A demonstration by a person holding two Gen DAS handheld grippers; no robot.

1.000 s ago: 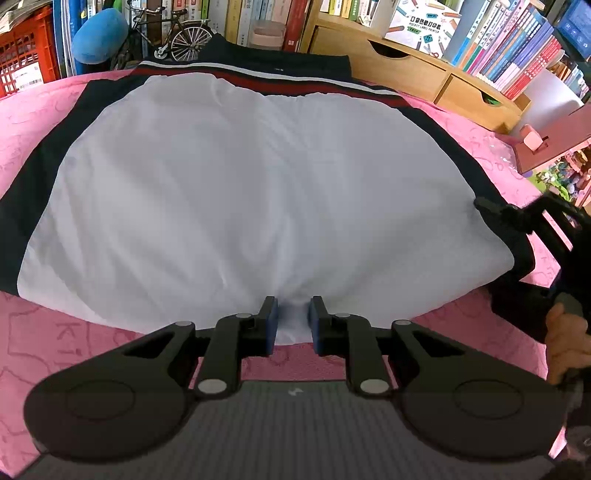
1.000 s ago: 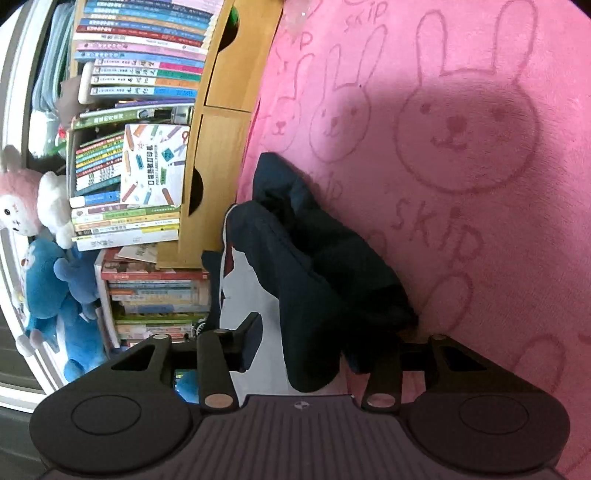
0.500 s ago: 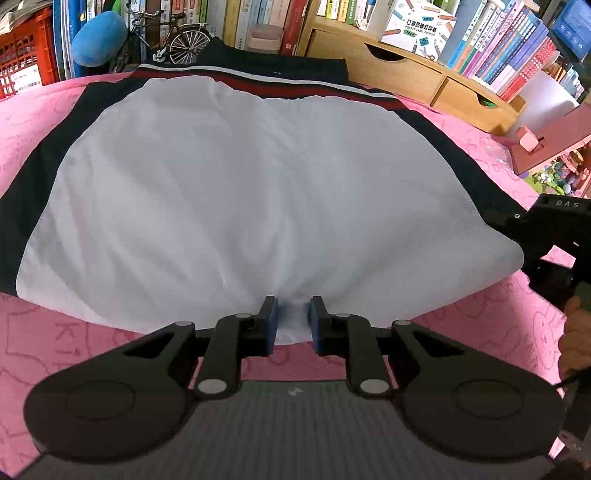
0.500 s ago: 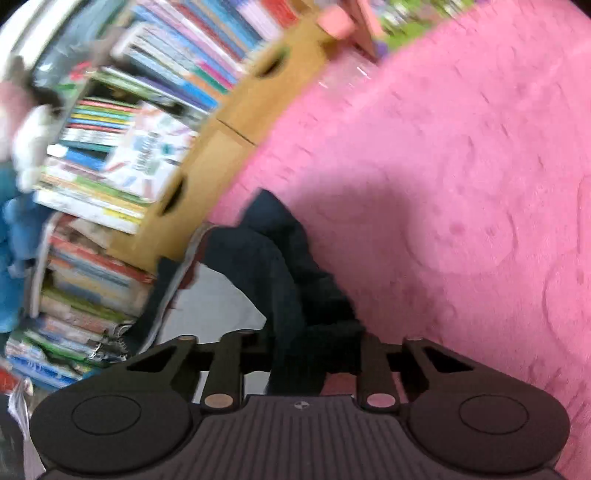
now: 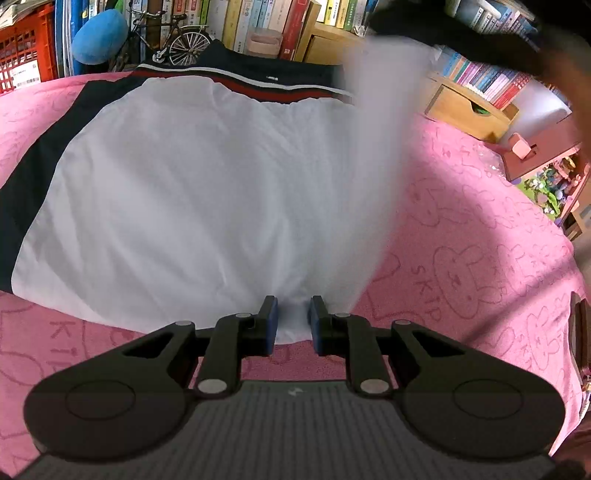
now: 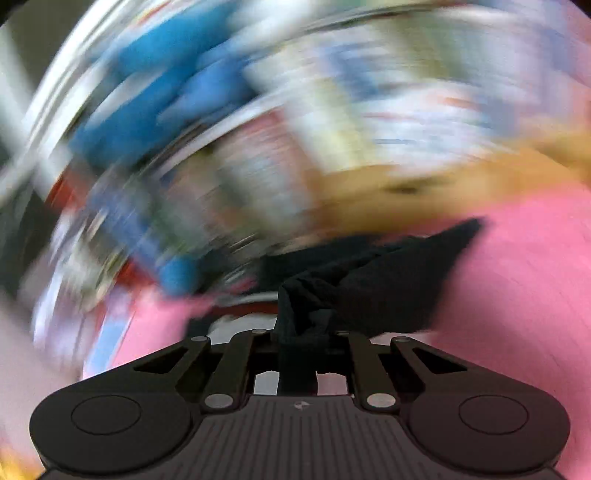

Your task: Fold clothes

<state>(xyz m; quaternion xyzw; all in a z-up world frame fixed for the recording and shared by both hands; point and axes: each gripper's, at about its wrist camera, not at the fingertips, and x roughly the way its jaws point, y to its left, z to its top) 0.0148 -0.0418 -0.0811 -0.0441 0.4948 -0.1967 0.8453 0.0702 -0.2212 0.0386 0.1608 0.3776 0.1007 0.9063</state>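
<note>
The left gripper (image 5: 293,320) is seen low over the near hem of the garment (image 5: 192,206), its blue-padded fingers (image 5: 270,321) set a little apart with a bunched fold of white cloth between them; whether the pads actually press that fold cannot be told. From this hem the white panel of the garment is spread flat across the pink blanket (image 5: 480,240), with dark navy bands along its left edge and a navy, red and white striped band at its far end. The right side of the garment is lifted off the blanket and is rendered as a pale blurred sheet (image 5: 380,155) rising toward the upper right corner of the left wrist view, where a dark shape and a hand (image 5: 569,81) are smeared. The right gripper (image 6: 298,354) is clenched on a wad of dark navy fabric (image 6: 369,280), which is gathered between its fingers and trails forward over the pink blanket. Beyond the far end of the garment, a model bicycle (image 5: 173,40), a blue plush toy (image 5: 99,35), a red crate (image 5: 22,55), rows of books (image 5: 258,18) and a wooden drawer unit (image 5: 465,107) are seen. The surroundings in the right wrist view are blurred beyond recognition.
</note>
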